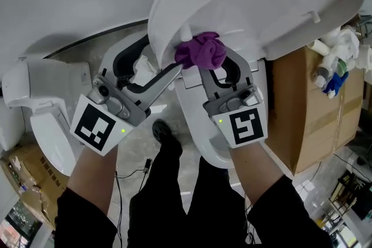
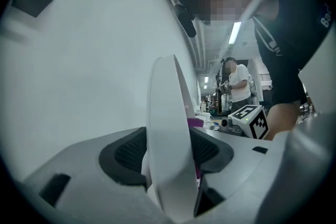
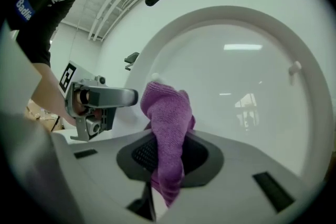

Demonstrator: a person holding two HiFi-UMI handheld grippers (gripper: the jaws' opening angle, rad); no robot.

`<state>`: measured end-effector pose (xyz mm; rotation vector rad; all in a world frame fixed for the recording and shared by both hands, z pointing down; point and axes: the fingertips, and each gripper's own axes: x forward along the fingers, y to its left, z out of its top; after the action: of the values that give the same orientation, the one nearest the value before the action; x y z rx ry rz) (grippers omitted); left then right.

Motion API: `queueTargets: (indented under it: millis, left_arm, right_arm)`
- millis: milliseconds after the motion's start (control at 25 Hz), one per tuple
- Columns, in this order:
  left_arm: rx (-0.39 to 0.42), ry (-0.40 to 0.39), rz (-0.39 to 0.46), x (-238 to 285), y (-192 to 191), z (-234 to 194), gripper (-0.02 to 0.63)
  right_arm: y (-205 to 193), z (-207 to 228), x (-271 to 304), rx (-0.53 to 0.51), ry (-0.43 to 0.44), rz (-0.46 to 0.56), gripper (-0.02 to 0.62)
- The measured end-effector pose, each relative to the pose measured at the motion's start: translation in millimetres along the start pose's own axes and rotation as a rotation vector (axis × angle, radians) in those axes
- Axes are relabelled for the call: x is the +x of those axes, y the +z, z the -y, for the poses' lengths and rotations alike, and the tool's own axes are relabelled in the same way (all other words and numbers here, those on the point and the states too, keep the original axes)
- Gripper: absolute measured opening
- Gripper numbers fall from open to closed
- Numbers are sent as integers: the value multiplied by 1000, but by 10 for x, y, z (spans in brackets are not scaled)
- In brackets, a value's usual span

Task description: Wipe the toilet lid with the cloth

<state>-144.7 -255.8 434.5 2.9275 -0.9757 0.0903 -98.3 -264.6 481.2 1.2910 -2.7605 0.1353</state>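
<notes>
The white toilet lid point(image 1: 261, 3) stands raised. My left gripper point(image 1: 174, 69) straddles its left rim. In the left gripper view the rim point(image 2: 168, 139) runs upright between the dark pads of my left gripper point(image 2: 170, 157). A thin gap shows at the right pad, with purple behind it. My right gripper point(image 1: 214, 64) is shut on a bunched purple cloth point(image 1: 200, 50) and holds it against the lid's inner face. In the right gripper view the cloth point(image 3: 168, 123) sticks up from between the pads of my right gripper point(image 3: 165, 157), in front of the glossy lid point(image 3: 236, 86).
The toilet bowl point(image 1: 203, 130) lies below my grippers. A second white toilet point(image 1: 46, 101) stands at the left. A cardboard box point(image 1: 308, 107) with bottles point(image 1: 337, 61) on top stands at the right. A cable lies on the floor by my legs. A person point(image 2: 239, 84) stands far off.
</notes>
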Motion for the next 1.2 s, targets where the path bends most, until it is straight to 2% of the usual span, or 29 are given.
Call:
queueTargets:
  millis: [360, 680, 1000, 1200]
  left_arm:
    - [3, 93, -63, -11, -226, -54, 235]
    - [-31, 204, -107, 23, -412, -101, 235]
    - [-23, 196, -148, 119, -587, -78, 235]
    - [-26, 166, -134, 110, -661, -62, 235]
  right_arm:
    - [-105, 1000, -393, -40, -93, -5, 75]
    - [-314, 1783, -724, -52, -168, -34, 75]
    - [-467, 2002, -822, -52, -207, -31, 75]
    - [-553, 1680, -702, -12, -203, -24, 75]
